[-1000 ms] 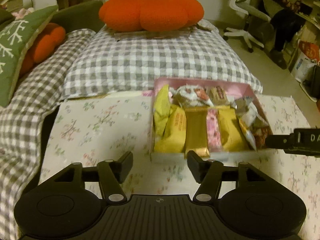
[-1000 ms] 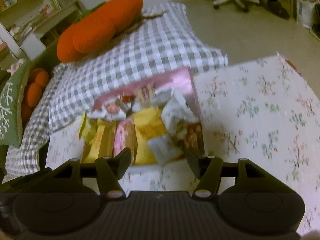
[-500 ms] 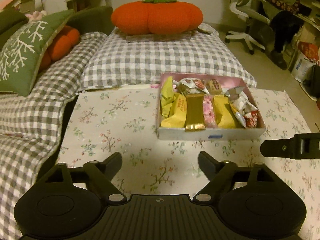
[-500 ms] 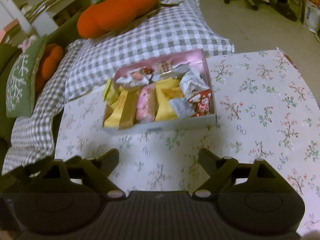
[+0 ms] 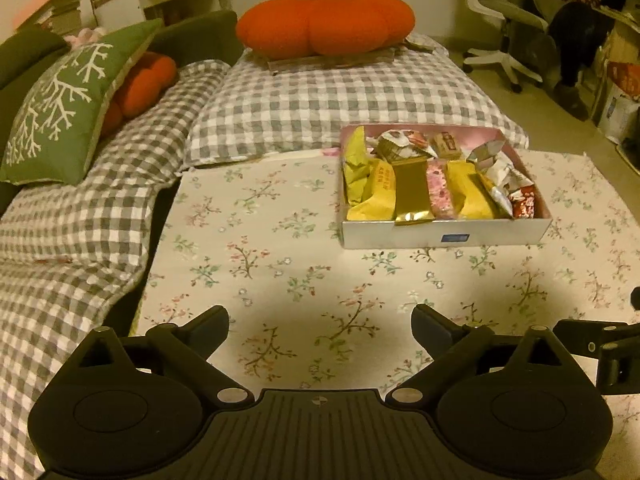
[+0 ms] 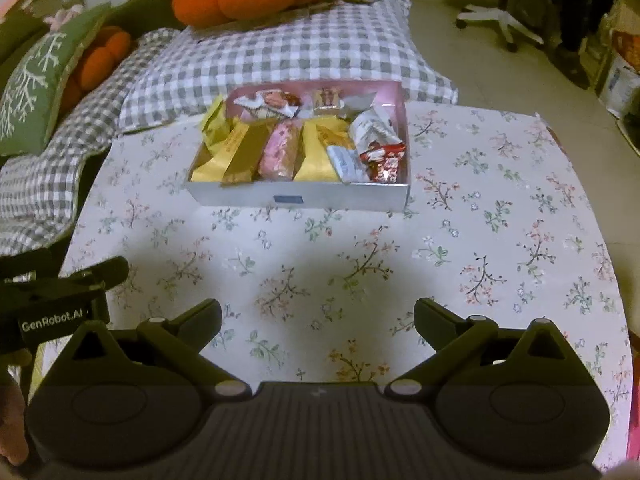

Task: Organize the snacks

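While the left gripper (image 5: 320,322) hangs over the flowered tabletop (image 5: 256,248), its jaws opening wide with nothing between them, the box (image 5: 444,234) of snacks (image 5: 412,188) sits well ahead; a gold packet (image 5: 412,196) pokes over the near wall and could snag and spill if a jaw swept in low. A second ago these jaws stood narrower, right at the box. From the right gripper (image 6: 318,316), jaws also opening and empty, the box (image 6: 304,196) lies near the tabletop's far edge, where a shove might slide it off; earlier it was just beyond the fingertips.
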`<action>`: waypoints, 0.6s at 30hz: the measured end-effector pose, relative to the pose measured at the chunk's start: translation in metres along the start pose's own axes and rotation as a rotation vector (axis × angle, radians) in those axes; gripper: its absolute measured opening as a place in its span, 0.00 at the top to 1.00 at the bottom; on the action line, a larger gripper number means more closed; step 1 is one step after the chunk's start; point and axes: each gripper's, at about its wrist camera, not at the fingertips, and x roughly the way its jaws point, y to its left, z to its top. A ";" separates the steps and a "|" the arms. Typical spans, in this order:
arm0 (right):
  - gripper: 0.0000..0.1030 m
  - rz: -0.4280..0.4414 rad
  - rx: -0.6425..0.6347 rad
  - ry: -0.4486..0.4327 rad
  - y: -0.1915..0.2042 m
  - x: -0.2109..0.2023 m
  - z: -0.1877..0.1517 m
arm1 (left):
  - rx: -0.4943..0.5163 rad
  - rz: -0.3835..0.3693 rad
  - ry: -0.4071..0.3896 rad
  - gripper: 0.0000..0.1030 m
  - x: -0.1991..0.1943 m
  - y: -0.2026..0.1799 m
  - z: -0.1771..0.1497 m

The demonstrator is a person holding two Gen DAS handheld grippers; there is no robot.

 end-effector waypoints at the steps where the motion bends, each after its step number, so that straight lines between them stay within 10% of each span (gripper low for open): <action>1: 0.01 -0.013 -0.008 -0.005 0.002 -0.001 -0.002 | -0.004 0.004 0.000 0.04 0.000 0.001 0.000; 18: 0.01 -0.025 0.053 -0.037 -0.002 -0.005 -0.006 | -0.020 0.017 -0.012 0.02 -0.002 0.001 -0.003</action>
